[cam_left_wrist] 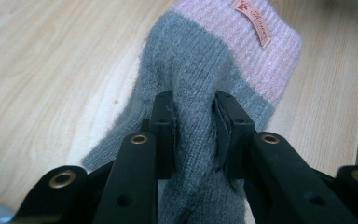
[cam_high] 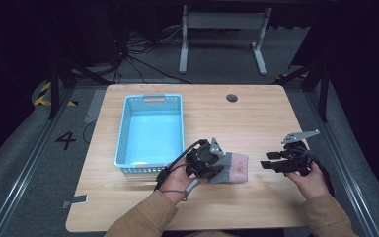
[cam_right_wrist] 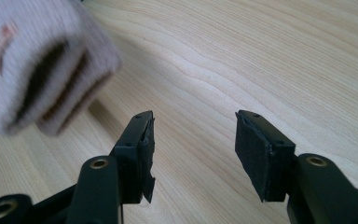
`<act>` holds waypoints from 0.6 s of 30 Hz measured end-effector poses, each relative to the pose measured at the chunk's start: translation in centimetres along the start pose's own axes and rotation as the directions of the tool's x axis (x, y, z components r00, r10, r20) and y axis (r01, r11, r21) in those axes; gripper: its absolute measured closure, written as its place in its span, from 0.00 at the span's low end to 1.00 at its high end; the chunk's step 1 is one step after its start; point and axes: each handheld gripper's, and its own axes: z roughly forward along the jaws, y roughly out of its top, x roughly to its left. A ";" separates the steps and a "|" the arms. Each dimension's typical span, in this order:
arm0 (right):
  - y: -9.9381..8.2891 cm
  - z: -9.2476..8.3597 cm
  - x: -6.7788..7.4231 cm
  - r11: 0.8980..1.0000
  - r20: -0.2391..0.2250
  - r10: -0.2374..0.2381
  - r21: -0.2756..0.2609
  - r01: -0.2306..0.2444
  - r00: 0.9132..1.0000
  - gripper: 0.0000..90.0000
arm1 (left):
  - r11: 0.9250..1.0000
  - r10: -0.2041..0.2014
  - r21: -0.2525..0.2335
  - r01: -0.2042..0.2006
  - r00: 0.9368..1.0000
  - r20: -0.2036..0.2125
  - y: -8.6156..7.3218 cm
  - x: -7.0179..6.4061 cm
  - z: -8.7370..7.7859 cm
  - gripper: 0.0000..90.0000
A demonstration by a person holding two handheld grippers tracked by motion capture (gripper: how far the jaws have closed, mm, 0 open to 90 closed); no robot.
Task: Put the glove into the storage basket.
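- High view showed the left gripper (cam_high: 216,167) clamped on a grey and pink knitted glove (cam_high: 233,168), near the front middle of the wooden desk (cam_high: 256,118), just right of a blue plastic basket (cam_high: 150,129).
- Left gripper view showed both black fingers (cam_left_wrist: 164,121) pressed into the grey knit of the glove (cam_left_wrist: 200,93), bunching a fold between them; the pink cuff with its small sewn label (cam_left_wrist: 255,21) pointed away from the gripper, and the glove's far end looked to be just off or barely on the wood.
- Right gripper (cam_high: 271,165) hung apart from the glove, over bare desk, its fingers (cam_right_wrist: 140,149) spread with nothing between them; the right gripper view caught the glove's cuff opening (cam_right_wrist: 37,70), blurred, at upper left.
- The glove was judged light, soft and limp: it would sag and swing from a single pinch, and the fuzzy wool should give good friction with little risk of slipping or damage.
- A pinch across the grey body, as seen, seemed sound; the thicker ribbed cuff would be a good second hold if both grippers were needed.
- The basket seemed empty apart from something pale at its near edge, too small to tell.
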 end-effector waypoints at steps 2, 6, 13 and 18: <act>-0.1 0.0 0.0 1.000 0.001 0.003 -0.002 -0.003 1.000 0.53 | 1.000 -0.007 -0.003 0.007 1.000 -0.005 0.0 0.4 -0.6 0.80; -0.3 0.1 -0.1 1.000 -0.002 0.006 0.000 -0.006 1.000 0.54 | 1.000 -0.019 -0.020 0.019 1.000 -0.016 -0.1 1.3 -2.2 0.80; -0.5 0.1 -0.1 1.000 0.000 0.014 0.001 -0.014 1.000 0.54 | 0.997 -0.063 -0.053 0.060 0.997 -0.043 -0.5 2.8 -4.4 0.80; -0.6 0.2 -0.1 1.000 -0.001 0.016 0.006 -0.016 1.000 0.54 | 0.996 -0.075 -0.059 0.071 0.995 -0.065 -0.8 3.7 -5.7 0.80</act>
